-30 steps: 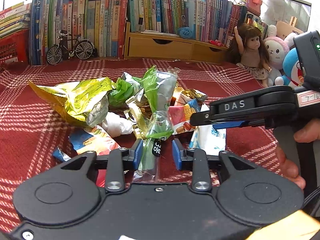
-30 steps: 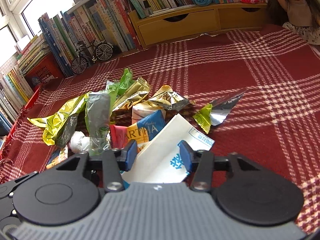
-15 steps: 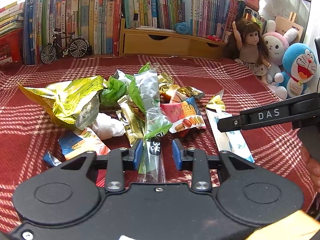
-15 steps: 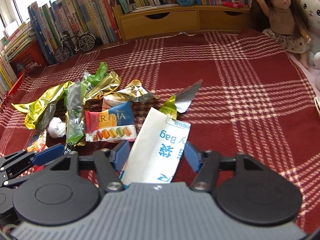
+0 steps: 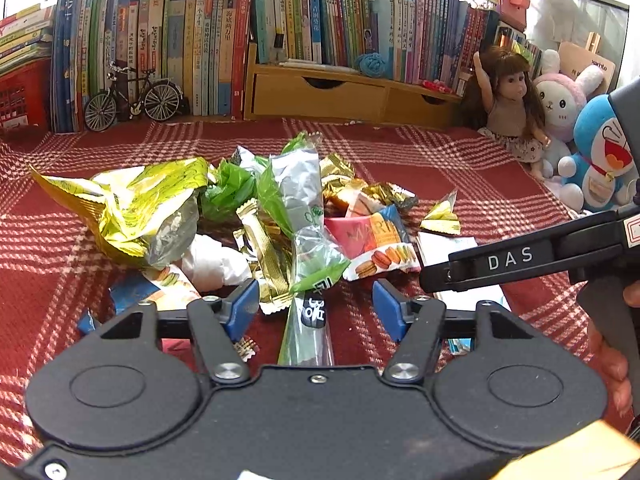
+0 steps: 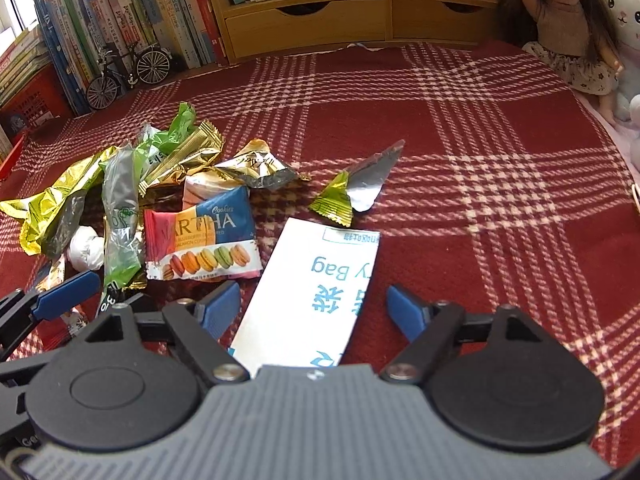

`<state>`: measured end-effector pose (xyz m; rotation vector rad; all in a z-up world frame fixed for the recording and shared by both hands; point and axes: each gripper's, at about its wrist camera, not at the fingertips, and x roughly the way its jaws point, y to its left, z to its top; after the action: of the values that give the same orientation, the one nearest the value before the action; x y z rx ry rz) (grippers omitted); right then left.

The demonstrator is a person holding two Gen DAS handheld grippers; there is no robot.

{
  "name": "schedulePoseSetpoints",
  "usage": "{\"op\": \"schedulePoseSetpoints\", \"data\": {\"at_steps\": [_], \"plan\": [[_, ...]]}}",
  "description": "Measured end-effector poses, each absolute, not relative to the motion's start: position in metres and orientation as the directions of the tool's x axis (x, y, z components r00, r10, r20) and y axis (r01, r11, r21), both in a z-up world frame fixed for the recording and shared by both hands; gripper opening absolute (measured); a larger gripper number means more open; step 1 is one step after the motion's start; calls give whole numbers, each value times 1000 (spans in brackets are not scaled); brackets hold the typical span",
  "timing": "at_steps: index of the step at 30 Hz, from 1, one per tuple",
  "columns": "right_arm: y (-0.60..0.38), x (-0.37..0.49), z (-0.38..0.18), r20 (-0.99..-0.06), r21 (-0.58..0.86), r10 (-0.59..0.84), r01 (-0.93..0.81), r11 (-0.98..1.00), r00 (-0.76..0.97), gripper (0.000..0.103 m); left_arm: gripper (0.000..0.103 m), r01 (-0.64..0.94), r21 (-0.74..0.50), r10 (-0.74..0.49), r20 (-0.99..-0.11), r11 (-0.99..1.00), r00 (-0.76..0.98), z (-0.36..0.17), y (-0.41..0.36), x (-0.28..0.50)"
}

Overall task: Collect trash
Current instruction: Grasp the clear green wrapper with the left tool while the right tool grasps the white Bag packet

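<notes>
A heap of wrappers lies on the red plaid cloth (image 6: 460, 128). My left gripper (image 5: 315, 311) is at its near edge with its jaws opening. A long green and clear wrapper (image 5: 304, 208) runs between the blue pads, which do not touch it. To its right lies the Martha cookie wrapper (image 5: 372, 240), also (image 6: 204, 240). My right gripper (image 6: 312, 312) straddles a white paper bag (image 6: 316, 288) with blue print. Its jaws are opening too, and both pads stand off the bag's edges. A small green and silver wrapper (image 6: 352, 192) lies just beyond.
A large yellow-green foil bag (image 5: 132, 204) and a crumpled white tissue (image 5: 212, 260) lie at the heap's left. Books, a toy bicycle (image 5: 132, 98) and a wooden drawer shelf (image 5: 340, 92) line the back. A doll (image 5: 508, 100) and plush toys (image 5: 600, 160) sit at the right.
Both pairs of jaws have spread wider, the left around the green wrapper, the right around the white bag. The right gripper has tilted further down over the bag.
</notes>
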<state>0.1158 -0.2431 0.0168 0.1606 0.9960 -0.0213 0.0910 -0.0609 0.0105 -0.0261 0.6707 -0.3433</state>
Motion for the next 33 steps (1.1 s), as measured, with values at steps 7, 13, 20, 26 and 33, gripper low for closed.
{"op": "schedulePoseSetpoints", "data": {"at_steps": [7,13,20,26,33], "plan": [[-231,108,14,-816,69,37,34,997,576,82,21,300,-136,-316,-626,944,713,8,-61,88],[-227,96,20,-786,87,68,2,996,614,59,19,321,-100,-314,-603,942,733,17,-62,77],[-226,80,31,-757,101,101,-38,994,646,50,18,330,-112,-330,-591,937,736,29,-56,64],[-223,62,41,-742,130,155,-86,988,653,48,18,331,-123,-339,-578,935,743,39,-47,47],[-218,33,54,-711,99,177,-152,983,680,44,18,337,-127,-347,-563,933,750,48,-34,18]]}}
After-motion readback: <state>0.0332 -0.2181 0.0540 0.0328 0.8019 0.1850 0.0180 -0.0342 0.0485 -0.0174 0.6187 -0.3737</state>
